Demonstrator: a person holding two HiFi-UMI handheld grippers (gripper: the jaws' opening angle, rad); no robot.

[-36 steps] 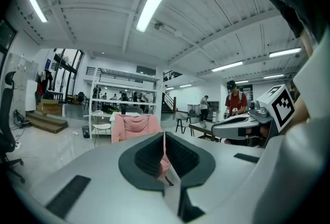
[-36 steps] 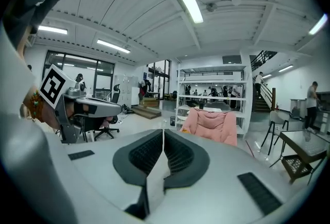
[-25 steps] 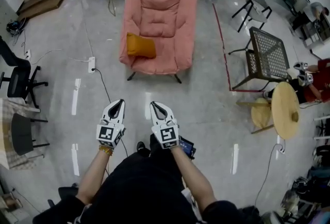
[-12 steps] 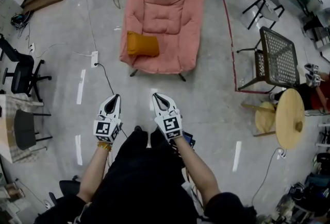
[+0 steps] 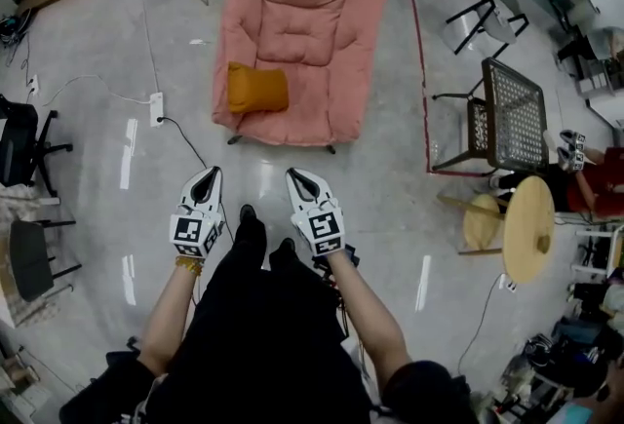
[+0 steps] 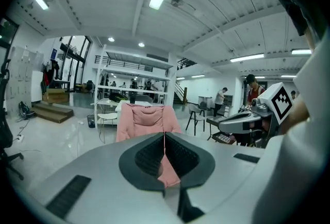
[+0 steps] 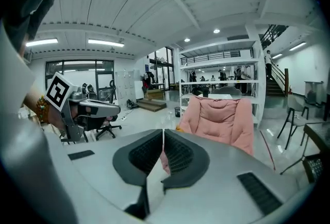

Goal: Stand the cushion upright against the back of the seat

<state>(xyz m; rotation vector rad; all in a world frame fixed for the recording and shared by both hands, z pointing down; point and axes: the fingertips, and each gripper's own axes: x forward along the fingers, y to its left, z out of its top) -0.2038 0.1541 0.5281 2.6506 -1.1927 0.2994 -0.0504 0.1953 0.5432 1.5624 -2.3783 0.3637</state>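
From the head view, the left gripper point(image 5: 206, 178) and the right gripper point(image 5: 295, 178) are held side by side over the floor point(image 5: 88, 178). Each one's fingers taper to a closed point, with nothing in them and nothing touching them. Both point at the pink armchair point(image 5: 312, 32), which stands well ahead of the fingertips. The orange cushion point(image 5: 257, 89) sits on the front left part of the seat, beside the left armrest and apart from the backrest. It is well ahead of both pairs of fingers, roughly between the lines they point along. Far off to the right of the right fingers stands a mesh chair point(image 5: 512, 115).

In the left gripper view, the two dark fingers point(image 6: 148, 157) are pressed together along a thin seam, and they pinch nothing. The armchair shows straight beyond the fingertips, with its backrest rising above them. The right gripper appears just off to the right of these fingers, level with them. The cushion cannot be made out here.

In the right gripper view, the fingers point(image 7: 180, 158) are likewise pressed together and empty. The armchair stands beyond them, a little to the right of the fingertips. A small sliver of the cushion shows at the armchair's near left edge, just above and right of the fingertips, and the rest of it is hidden. The left gripper is out to the left of these fingers.
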